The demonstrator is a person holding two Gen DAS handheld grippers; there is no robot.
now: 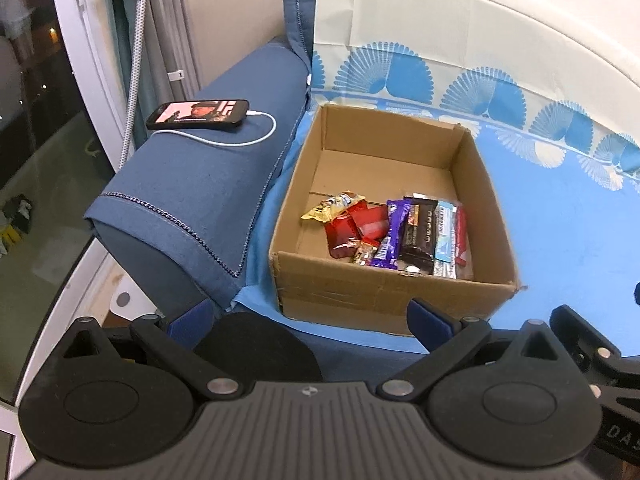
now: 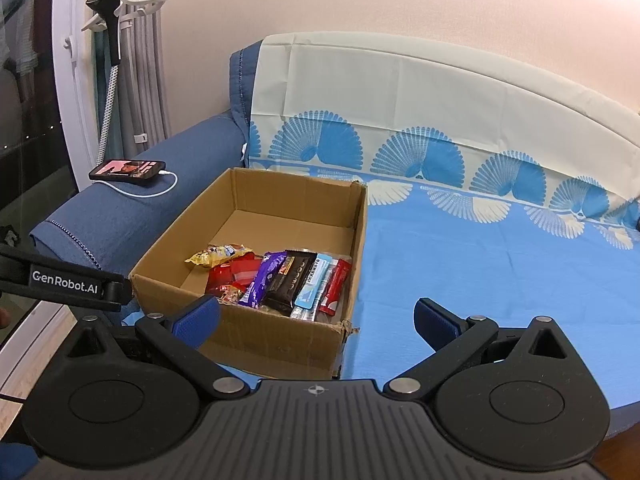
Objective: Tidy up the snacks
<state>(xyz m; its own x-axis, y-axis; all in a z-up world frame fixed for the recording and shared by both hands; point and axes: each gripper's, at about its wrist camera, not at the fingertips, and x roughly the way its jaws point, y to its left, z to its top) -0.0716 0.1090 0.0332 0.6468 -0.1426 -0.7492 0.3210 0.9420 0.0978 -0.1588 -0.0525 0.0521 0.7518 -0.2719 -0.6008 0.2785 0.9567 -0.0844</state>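
Snacks (image 1: 394, 232) in bright wrappers lie together inside the open brown cardboard box (image 1: 480, 196), in its near half, toward the right wall. Among them are a yellow packet (image 2: 218, 255) at the far left, red wrappers (image 2: 234, 276) under it, a purple bar (image 2: 262, 278), a dark brown bar (image 2: 288, 282), a light blue bar (image 2: 314, 286) and a red bar (image 2: 336, 286) at the right, the last ones side by side. The far half of the box is bare cardboard.

The box stands on the light blue sheet with white fan pattern (image 2: 480, 264) that covers the sofa seat, just beside the dark blue armrest (image 1: 192, 200). On the armrest lies a black phone with lit screen (image 1: 198, 114), with a white cable (image 1: 240, 140) plugged in.

The left tongs (image 1: 310, 316) are spread apart and hold nothing, in front of the near wall of the box. The right tongs (image 2: 318, 316) are also wide apart and empty, over the near right corner of the box.
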